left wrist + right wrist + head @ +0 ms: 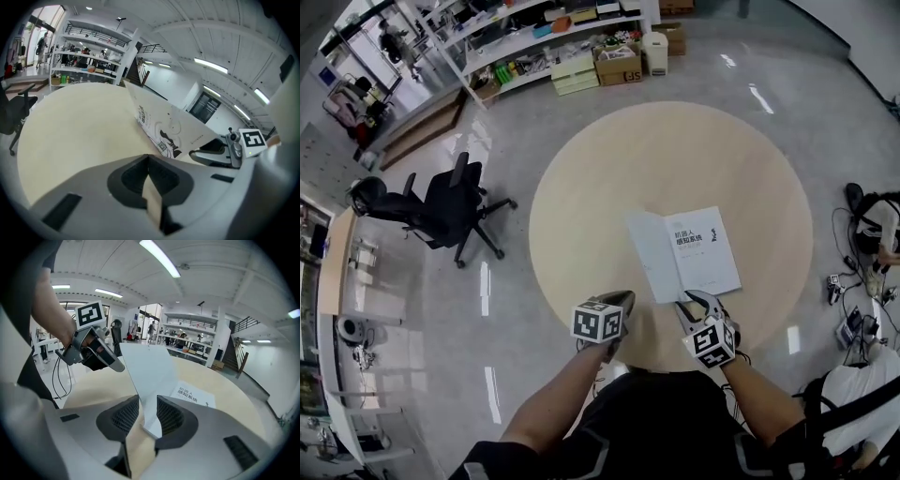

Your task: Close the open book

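A thin white book [684,253] lies on the round beige table [609,187], its printed cover face up and a paler leaf spread to the left. My right gripper [694,302] is at the book's near edge. In the right gripper view a white leaf of the book [150,376] stands up between the pads, and the right gripper [146,401] is shut on it; the printed cover [194,397] lies flat beyond. My left gripper [623,300] hovers over the table's near edge, left of the book, holding nothing. Its tips meet in the left gripper view [149,158].
A black office chair [441,206] stands on the floor left of the table. White shelves with boxes [572,47] line the far wall. Cables and gear [862,281] lie on the floor at the right.
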The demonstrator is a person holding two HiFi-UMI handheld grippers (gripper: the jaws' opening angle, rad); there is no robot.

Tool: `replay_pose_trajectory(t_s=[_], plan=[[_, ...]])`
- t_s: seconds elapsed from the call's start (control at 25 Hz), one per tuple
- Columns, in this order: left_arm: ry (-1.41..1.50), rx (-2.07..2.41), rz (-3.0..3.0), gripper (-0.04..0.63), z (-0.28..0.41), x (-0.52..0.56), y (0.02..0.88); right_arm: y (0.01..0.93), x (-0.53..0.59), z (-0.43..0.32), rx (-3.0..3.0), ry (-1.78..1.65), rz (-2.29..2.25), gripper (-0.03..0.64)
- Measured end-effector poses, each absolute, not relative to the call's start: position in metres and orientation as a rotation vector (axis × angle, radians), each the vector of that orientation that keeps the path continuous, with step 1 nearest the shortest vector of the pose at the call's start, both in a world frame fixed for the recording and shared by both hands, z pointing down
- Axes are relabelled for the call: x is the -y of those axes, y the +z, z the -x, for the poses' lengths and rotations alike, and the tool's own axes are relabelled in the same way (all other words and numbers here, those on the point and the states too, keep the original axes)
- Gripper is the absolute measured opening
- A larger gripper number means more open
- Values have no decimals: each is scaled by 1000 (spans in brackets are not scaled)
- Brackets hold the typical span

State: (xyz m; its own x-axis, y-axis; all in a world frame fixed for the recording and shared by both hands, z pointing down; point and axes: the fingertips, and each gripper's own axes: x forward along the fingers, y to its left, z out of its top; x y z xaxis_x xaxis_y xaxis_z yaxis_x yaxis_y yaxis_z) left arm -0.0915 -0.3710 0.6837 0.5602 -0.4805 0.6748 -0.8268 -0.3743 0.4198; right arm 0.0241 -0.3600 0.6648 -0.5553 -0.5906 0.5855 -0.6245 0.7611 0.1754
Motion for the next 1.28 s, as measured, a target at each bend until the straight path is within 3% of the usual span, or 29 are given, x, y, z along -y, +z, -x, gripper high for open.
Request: replay_pose_trajectory(t_s=[0.76,1.28], plan=[[713,957,-2063,-14,57,363,682,706,393,-144,2257,913,-1417,80],[708,939,-2056,-14,50,375,689,731,395,-196,2071,1137,-1555,94]])
